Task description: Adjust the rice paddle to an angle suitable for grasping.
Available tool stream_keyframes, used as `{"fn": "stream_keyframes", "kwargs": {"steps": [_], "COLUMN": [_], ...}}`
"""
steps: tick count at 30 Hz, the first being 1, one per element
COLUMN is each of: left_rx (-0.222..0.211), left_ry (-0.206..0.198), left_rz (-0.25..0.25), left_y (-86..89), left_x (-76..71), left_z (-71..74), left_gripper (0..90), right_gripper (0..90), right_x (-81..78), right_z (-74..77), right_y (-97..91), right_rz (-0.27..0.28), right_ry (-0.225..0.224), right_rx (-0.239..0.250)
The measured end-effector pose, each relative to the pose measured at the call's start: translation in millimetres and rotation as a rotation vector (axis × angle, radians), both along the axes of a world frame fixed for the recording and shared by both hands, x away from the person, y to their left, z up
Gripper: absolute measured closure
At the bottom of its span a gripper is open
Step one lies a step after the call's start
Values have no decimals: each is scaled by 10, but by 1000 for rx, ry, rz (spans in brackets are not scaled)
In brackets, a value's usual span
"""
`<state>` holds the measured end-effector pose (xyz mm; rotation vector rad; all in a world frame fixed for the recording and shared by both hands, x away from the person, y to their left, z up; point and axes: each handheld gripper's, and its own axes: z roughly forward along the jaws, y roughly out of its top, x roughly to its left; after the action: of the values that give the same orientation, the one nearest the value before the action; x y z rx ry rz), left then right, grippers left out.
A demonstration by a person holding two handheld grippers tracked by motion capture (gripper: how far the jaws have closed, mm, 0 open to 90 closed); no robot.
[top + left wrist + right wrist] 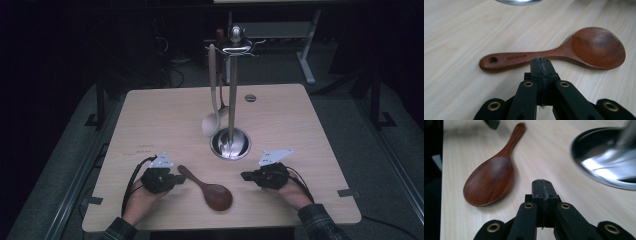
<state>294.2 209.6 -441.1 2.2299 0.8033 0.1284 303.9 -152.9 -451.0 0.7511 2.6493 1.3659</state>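
A dark brown wooden spoon (209, 189) lies flat on the light wooden table (160, 115), bowl toward the front edge. My left gripper (184, 178) rests just left of its handle, jaws pressed together with nothing between them; in the left gripper view its tips (541, 61) stop just short of the spoon's handle (506, 60). My right gripper (244, 176) sits to the right of the spoon, also shut and empty, and in its own view the gripper (541, 182) points past the spoon's bowl (489, 181).
A shiny metal utensil stand (231, 90) with a round base (230, 145) rises behind the grippers, with a pale wooden spoon (212, 105) hanging from it. The base's rim (604, 157) lies close ahead of the right gripper. A small round grommet (250, 98) is at the table's back.
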Motion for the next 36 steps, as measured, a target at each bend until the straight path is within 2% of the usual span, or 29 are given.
{"fn": "stream_keyframes", "kwargs": {"steps": [4,6,9,12,16,18,19,20,22,25,28,32,36], "left_rx": [10,2,18,15,43,34,47,37,47,34,44,50,48], "left_ry": [11,20,24,29,21,24,22,21,14,19,16,8,10], "left_rz": [-13,-6,-22,-16,-21,-11,-18,-4,-6,14,15,10,10], "left_y": [-24,-62,-123,-177,-196,-209,-204,-215,-208,-216,-216,-212,-216], "left_x": [32,41,79,104,160,176,192,194,220,248,288,327,348], "left_z": [-46,-65,-95,-126,-149,-156,-150,-156,-146,-141,-133,-115,-116], "left_gripper": [899,899,899,899,899,899,899,899,899,899,899,899,899], "right_gripper": [899,899,899,899,899,899,899,899,899,899,899,899,899], "right_x": [-27,-51,-71,-77,-71,-85,-86,-80,-89,-79,-87,-110,-108], "right_z": [-59,-78,-98,-120,-141,-151,-160,-169,-169,-178,-181,-181,-180], "right_y": [170,242,292,323,344,374,391,401,425,458,516,637,750], "right_rz": [61,87,108,119,141,144,153,164,165,188,213,237,269], "right_ry": [17,16,26,36,38,58,58,46,64,51,44,62,60], "right_rx": [-32,-45,-58,-71,-89,-83,-87,-95,-89,-91,-94,-82,-63]}}
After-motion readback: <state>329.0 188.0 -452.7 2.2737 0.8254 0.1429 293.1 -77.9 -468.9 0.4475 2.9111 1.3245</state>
